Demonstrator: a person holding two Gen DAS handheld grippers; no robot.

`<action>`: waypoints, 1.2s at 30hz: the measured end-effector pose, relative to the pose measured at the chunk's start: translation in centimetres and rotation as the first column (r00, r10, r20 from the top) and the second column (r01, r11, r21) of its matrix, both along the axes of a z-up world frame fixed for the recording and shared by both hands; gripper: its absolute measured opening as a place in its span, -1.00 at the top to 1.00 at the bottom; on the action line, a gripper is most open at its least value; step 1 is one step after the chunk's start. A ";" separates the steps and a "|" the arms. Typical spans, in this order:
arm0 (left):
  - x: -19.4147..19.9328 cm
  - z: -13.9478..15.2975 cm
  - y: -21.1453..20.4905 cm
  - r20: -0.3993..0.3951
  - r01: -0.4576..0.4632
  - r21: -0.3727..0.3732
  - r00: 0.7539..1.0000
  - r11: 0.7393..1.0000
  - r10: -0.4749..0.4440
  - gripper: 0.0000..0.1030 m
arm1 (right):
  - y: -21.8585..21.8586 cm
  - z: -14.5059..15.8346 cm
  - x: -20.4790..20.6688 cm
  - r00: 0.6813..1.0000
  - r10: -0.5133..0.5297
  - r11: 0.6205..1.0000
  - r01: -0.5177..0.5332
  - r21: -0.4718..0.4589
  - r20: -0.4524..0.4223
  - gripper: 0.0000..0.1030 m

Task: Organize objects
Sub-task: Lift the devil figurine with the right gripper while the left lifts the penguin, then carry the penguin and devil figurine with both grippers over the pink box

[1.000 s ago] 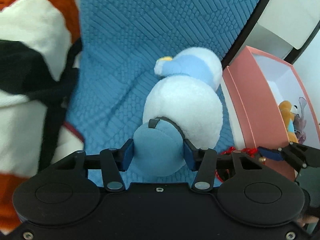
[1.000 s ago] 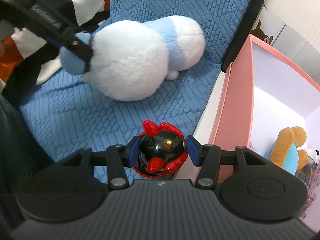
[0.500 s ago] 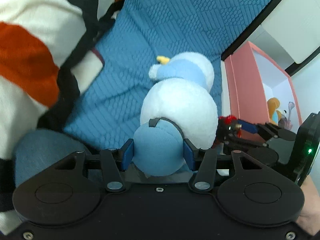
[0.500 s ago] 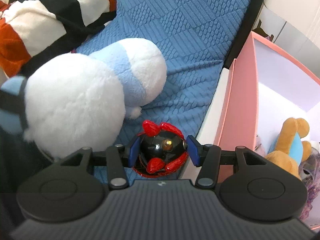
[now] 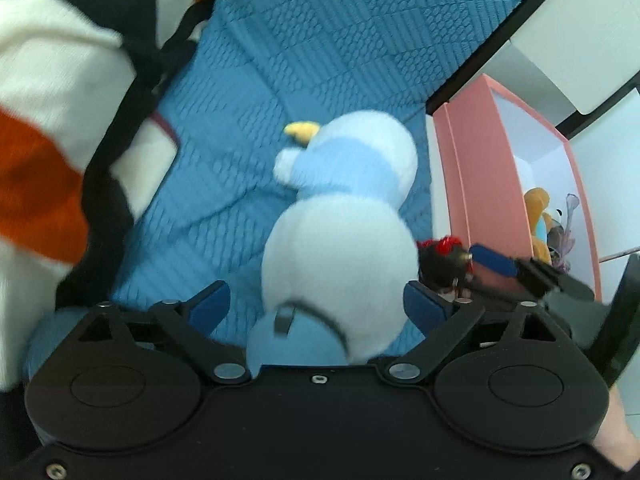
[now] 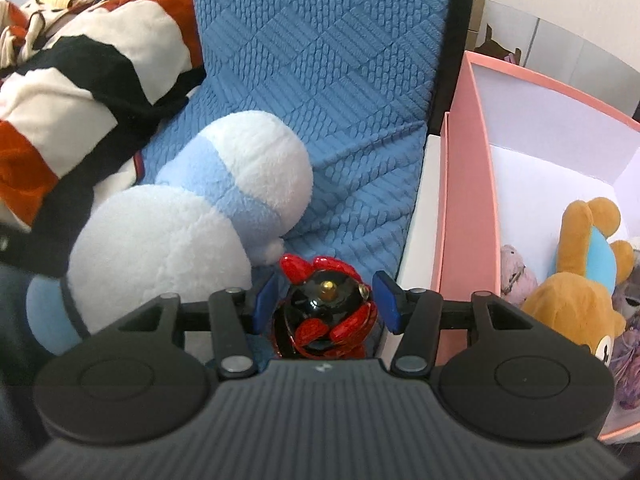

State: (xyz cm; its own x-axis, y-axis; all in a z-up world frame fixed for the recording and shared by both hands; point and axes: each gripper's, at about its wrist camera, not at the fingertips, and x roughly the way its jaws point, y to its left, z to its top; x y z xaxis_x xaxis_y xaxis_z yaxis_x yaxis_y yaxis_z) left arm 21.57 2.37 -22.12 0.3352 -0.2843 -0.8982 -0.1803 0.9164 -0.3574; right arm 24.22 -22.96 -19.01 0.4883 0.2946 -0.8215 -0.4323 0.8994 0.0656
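My left gripper (image 5: 316,304) stands wide: its jaws have just been opening, and the blue pads sit clear of the plush toy (image 5: 340,248) on both sides, though the toy's pale blue end is between them. The plush toy, white and light blue with a small yellow tip, lies on the blue quilted cover (image 5: 320,40) with its head pointing away from me.

My right gripper (image 6: 325,300) has a round black and red toy (image 6: 324,312) between its pads; the jaws have opened slightly. The left pad seems to touch it, while a small gap shows at the right pad, so I cannot tell whether the hold is firm. This toy sits just beside the plush toy, at its right flank, close enough that the two nearly touch.

The pink box (image 6: 468,208) stands to the right of the plush toy, past a white edge and the black border of the cover. Its near wall rises between the plush toy and the inside of the box. Inside lie an orange bear (image 6: 580,280) with a blue patch, and some purple things I cannot make out.

To the left of the plush toy is a heaped striped blanket (image 6: 80,80) in white, black and orange, just beside it.
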 end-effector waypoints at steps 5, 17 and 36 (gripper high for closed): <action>3.6 -0.2 -1.3 0.005 0.042 0.015 0.999 0.999 -0.042 -0.89 | 0.3 -0.3 -0.7 1.000 0.002 1.000 -0.002 -0.010 0.003 -0.24; 9.1 -3.7 -4.1 -0.075 0.140 0.059 0.988 0.988 -0.136 -0.92 | 0.7 -2.3 -1.1 0.999 -0.019 0.997 0.022 -0.073 0.036 -0.24; 10.8 -7.2 -7.1 -0.112 0.139 0.084 0.985 0.987 -0.130 -0.60 | 0.8 -3.1 0.6 0.999 -0.040 0.997 0.040 -0.061 0.012 -0.19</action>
